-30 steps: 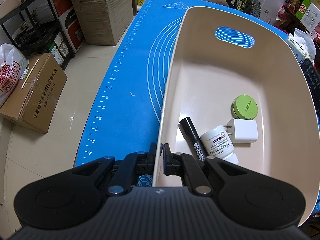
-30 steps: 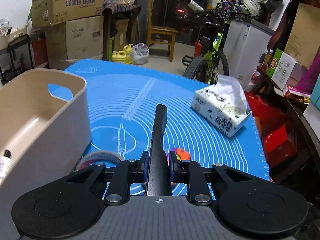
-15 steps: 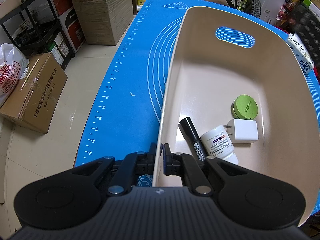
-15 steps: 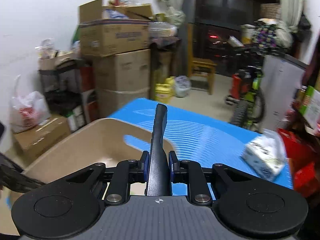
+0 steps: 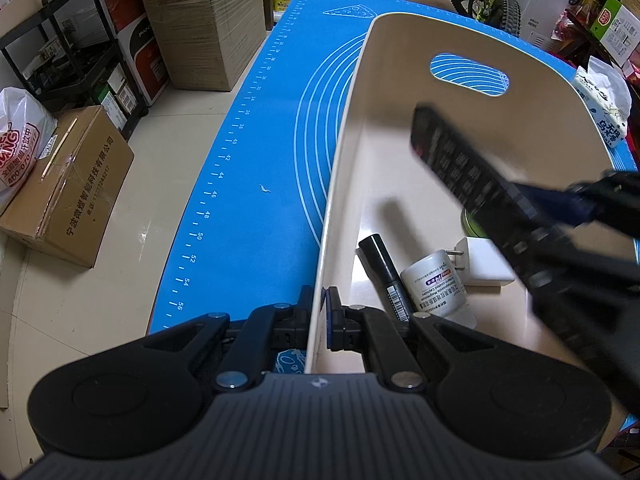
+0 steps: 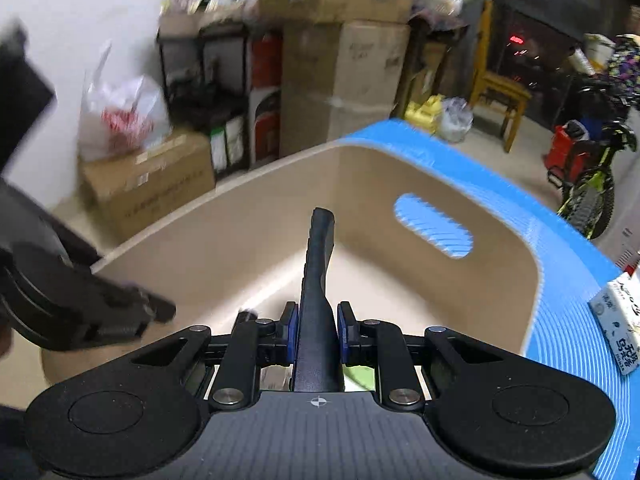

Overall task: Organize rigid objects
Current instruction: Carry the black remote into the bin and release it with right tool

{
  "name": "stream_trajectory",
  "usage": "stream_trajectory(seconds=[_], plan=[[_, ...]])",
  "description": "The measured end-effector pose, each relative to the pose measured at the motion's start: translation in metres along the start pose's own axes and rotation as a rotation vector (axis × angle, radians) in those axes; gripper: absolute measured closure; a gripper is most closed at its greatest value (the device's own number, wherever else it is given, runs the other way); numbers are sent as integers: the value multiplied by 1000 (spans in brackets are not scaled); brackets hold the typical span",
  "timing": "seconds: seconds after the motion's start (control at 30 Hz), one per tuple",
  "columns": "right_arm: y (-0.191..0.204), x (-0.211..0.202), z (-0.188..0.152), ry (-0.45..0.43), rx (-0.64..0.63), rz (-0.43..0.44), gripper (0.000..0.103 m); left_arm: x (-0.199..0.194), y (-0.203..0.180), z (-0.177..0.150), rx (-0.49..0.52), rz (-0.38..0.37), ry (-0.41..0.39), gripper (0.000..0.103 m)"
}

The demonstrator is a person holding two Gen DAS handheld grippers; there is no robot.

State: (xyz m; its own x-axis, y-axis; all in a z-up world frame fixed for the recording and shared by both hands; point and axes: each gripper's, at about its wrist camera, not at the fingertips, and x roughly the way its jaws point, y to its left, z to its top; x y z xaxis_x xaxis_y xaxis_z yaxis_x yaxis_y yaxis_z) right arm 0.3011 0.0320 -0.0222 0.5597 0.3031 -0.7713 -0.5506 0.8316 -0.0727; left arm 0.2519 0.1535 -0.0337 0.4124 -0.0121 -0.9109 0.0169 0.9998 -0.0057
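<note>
A beige bin (image 5: 520, 92) stands on the blue mat (image 5: 256, 168). My left gripper (image 5: 319, 312) is shut on the bin's near left wall. My right gripper (image 6: 317, 336) is shut on a black remote control (image 6: 318, 280) and holds it above the inside of the bin (image 6: 240, 236). The remote also shows blurred in the left wrist view (image 5: 472, 176), coming in from the right. In the bin lie a black marker (image 5: 384, 272), a white pill bottle (image 5: 434, 284) and a white charger plug (image 5: 480, 264). A green lid is mostly hidden behind the remote.
A tissue pack (image 5: 604, 116) lies on the mat right of the bin, and shows in the right wrist view (image 6: 620, 324). Cardboard boxes (image 5: 68, 196) and a shelf (image 5: 72, 52) stand on the floor to the left. A bicycle (image 6: 592, 184) stands at the far right.
My right gripper has swung left with the remote, from over the mat to above the inside of the bin. The left gripper has kept its hold on the bin wall.
</note>
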Motion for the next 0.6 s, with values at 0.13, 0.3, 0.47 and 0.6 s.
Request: stream_trajectory(seconds=[0.13, 0.3, 0.47, 0.6], plan=[[12, 21, 0, 141, -35, 29, 72, 0, 0, 0, 0, 0, 0, 96], [22, 29, 2, 199, -53, 14, 72, 0, 0, 0, -2, -2, -2, 96], [9, 6, 3, 88, -6, 37, 39, 0, 0, 0, -1, -2, -2, 96], [-13, -25, 0, -13, 47, 35, 38, 0, 0, 0, -2, -2, -2, 96]])
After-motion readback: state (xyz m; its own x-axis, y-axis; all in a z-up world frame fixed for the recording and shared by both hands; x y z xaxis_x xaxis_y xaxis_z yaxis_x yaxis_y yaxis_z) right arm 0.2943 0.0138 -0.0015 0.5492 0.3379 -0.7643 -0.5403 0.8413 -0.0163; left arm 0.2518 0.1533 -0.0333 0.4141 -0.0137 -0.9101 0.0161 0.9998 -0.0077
